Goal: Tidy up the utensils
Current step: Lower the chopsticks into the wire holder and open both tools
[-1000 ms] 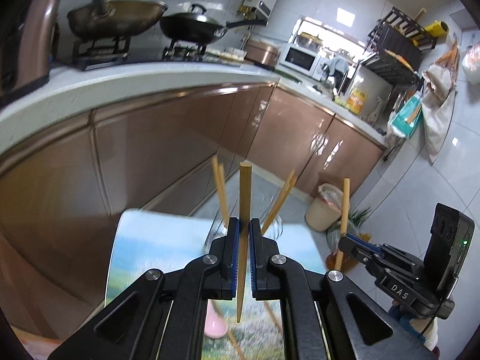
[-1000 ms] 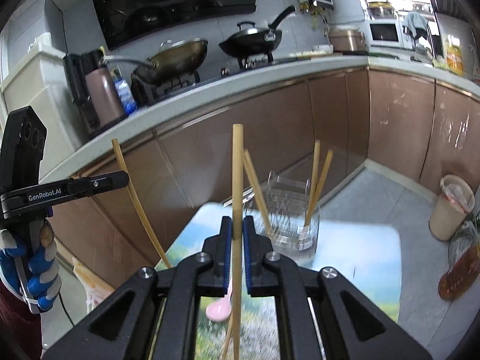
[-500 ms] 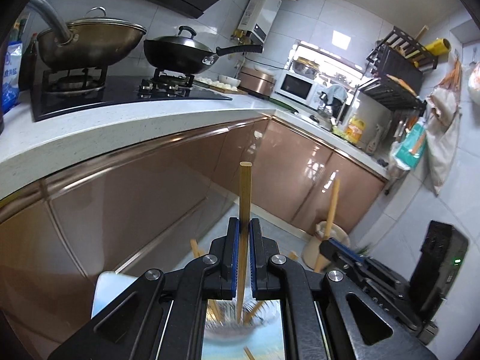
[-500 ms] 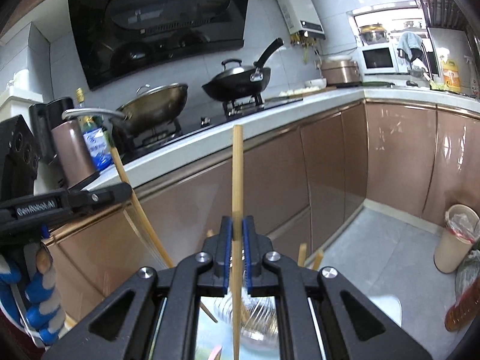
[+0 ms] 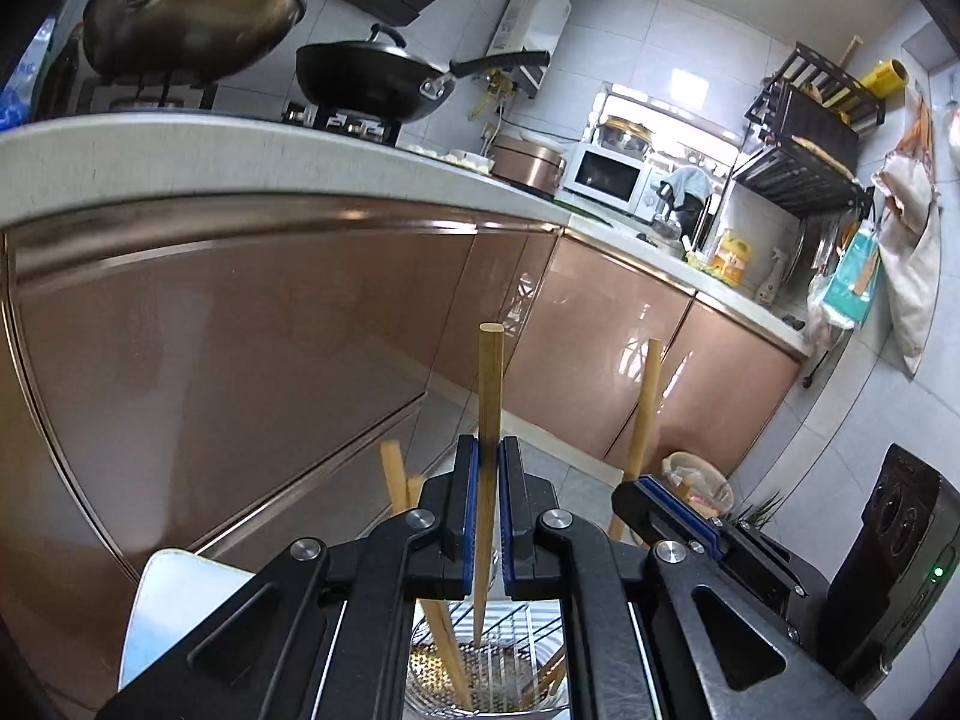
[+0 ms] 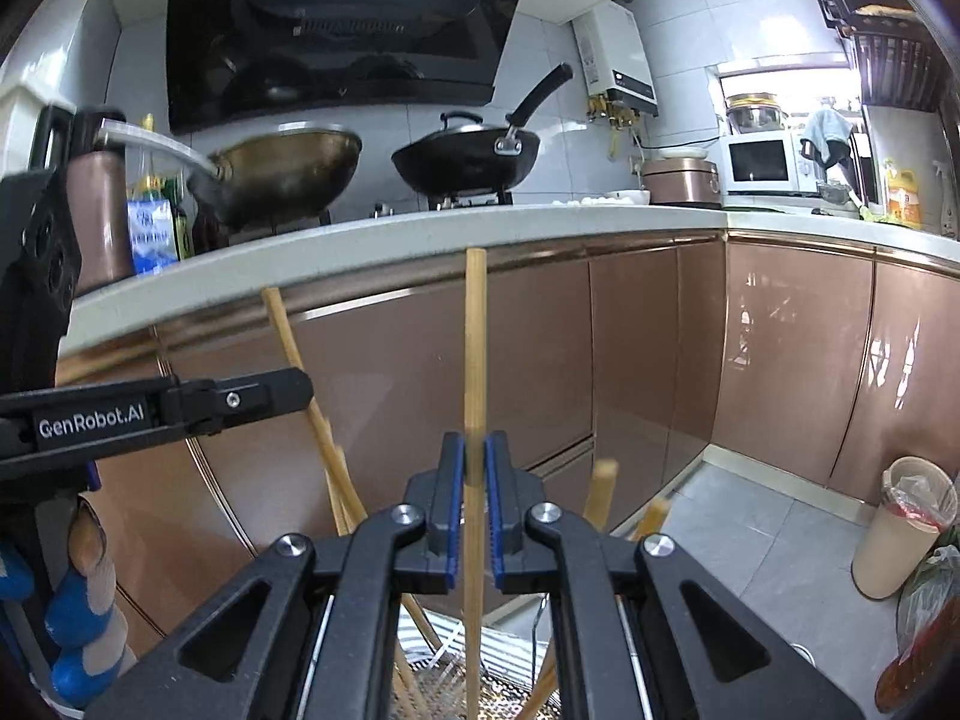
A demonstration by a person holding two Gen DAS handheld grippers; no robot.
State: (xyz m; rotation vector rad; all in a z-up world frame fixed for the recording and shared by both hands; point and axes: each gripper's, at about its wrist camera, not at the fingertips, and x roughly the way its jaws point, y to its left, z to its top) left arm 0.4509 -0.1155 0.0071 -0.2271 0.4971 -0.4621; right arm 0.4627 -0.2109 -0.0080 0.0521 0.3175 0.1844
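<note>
My left gripper (image 5: pixel 487 450) is shut on an upright wooden chopstick (image 5: pixel 491 384). Its lower tip hangs inside the wire utensil holder (image 5: pixel 516 669) directly below, which has several chopsticks leaning in it. My right gripper (image 6: pixel 474 468) is shut on a second upright chopstick (image 6: pixel 475 348), whose lower end reaches into the same holder (image 6: pixel 444 690). In the left wrist view the right gripper (image 5: pixel 648 492) stands close on the right with its chopstick (image 5: pixel 647 402). In the right wrist view the left gripper (image 6: pixel 282 390) is at the left with its chopstick (image 6: pixel 288 336).
The holder stands on a small table (image 5: pixel 162 588) with a white edge. Brown cabinet fronts (image 5: pixel 252 348) rise just behind, under a counter with two woks (image 6: pixel 468 162). A lined bin (image 6: pixel 900 528) stands on the floor at right. A blue-gloved hand (image 6: pixel 78 618) holds the left gripper.
Both grippers moved forward and down, each keeping its chopstick. The holder, ahead on the table a second ago, now lies right under them with the chopstick tips inside it.
</note>
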